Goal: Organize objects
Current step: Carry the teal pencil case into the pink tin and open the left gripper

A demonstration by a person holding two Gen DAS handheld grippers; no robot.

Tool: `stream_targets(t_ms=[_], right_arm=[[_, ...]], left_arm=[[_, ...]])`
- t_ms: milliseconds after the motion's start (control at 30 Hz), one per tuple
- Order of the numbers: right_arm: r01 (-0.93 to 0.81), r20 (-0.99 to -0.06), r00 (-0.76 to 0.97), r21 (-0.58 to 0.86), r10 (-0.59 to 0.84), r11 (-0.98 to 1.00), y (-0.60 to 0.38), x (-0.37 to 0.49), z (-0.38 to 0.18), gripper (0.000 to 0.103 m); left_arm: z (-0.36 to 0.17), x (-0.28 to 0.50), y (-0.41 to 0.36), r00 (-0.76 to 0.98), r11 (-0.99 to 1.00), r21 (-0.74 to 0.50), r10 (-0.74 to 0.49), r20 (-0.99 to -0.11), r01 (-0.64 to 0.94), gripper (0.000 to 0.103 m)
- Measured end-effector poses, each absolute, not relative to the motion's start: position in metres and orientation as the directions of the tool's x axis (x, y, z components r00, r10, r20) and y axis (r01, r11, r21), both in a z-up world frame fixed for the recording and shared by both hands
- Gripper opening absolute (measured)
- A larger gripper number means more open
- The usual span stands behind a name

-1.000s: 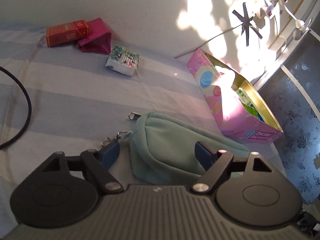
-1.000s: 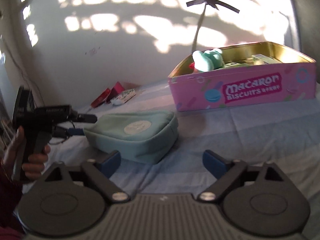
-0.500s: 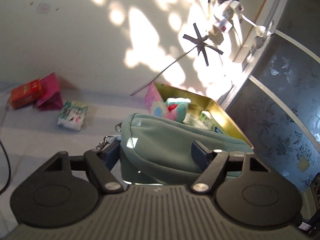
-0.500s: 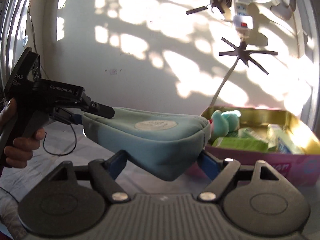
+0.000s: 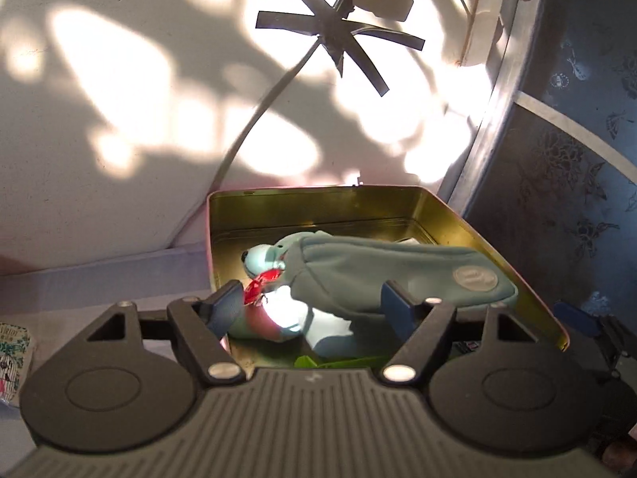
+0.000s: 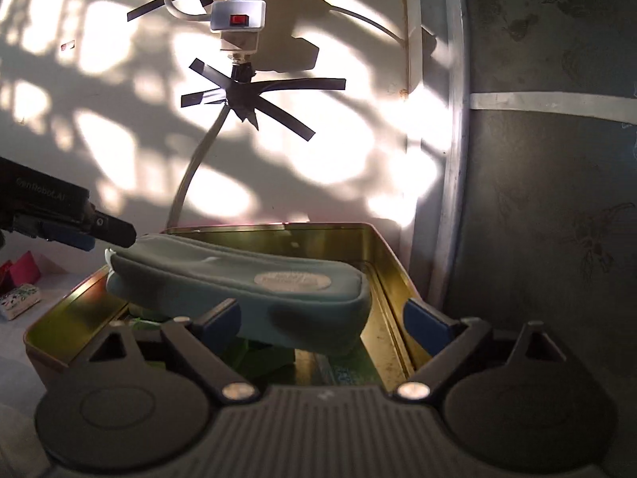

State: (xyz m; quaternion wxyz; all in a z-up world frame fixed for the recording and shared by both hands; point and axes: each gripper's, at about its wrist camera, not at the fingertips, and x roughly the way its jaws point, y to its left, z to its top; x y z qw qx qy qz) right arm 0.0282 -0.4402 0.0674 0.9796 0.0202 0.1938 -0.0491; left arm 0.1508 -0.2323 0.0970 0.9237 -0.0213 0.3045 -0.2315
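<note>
Straddling one pouch (image 6: 239, 279), right hand-held gripper (image 6: 320, 314) opens; left hand-held gripper (image 5: 310, 300) unclear.

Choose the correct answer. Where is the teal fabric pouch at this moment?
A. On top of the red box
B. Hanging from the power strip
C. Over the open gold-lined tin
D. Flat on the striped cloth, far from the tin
C: the pouch hangs over the open tin, above the items inside.

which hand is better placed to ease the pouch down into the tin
Probably the left. In the right wrist view the left gripper meets the pouch at its end above the tin, while the right gripper is opening, one pad clear of the pouch.
</note>
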Motion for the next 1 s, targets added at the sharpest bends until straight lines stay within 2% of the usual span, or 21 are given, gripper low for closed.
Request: stream_targets(t_ms=[67, 133, 300, 533, 700, 1000], right_arm=[[0.107, -0.359, 0.931, 0.083, -0.07, 0.991, -0.441, 0.021, 0.065, 0.089], [0.092, -0.326, 0.944, 0.118, -0.049, 0.989, -0.435, 0.007, 0.066, 0.088], [0.026, -0.277, 0.961, 0.142, 0.014, 0.99, -0.404, -0.03, 0.078, 0.087], [-0.035, -0.254, 0.964, 0.173, 0.079, 0.984, -0.361, -0.07, 0.084, 0.086], [-0.034, -0.271, 0.958, 0.219, 0.095, 0.975, -0.344, -0.088, 0.081, 0.086], [-0.075, -0.34, 0.929, 0.214, 0.146, 0.974, -0.308, -0.09, 0.074, 0.084]], left_arm=[[0.1, 0.139, -0.22, 0.714, 0.888, -0.183, -0.45, -0.537, 0.422, 0.078], [0.106, 0.124, -0.208, 0.742, 0.899, -0.136, -0.422, -0.521, 0.416, 0.078], [0.114, 0.094, -0.168, 0.781, 0.925, -0.097, -0.362, -0.509, 0.366, 0.078], [0.094, 0.062, -0.128, 0.791, 0.951, -0.07, -0.289, -0.539, 0.3, 0.078], [0.079, 0.043, -0.112, 0.802, 0.961, -0.021, -0.242, -0.546, 0.276, 0.078], [0.063, 0.027, -0.073, 0.837, 0.979, 0.032, -0.153, -0.525, 0.199, 0.078]])
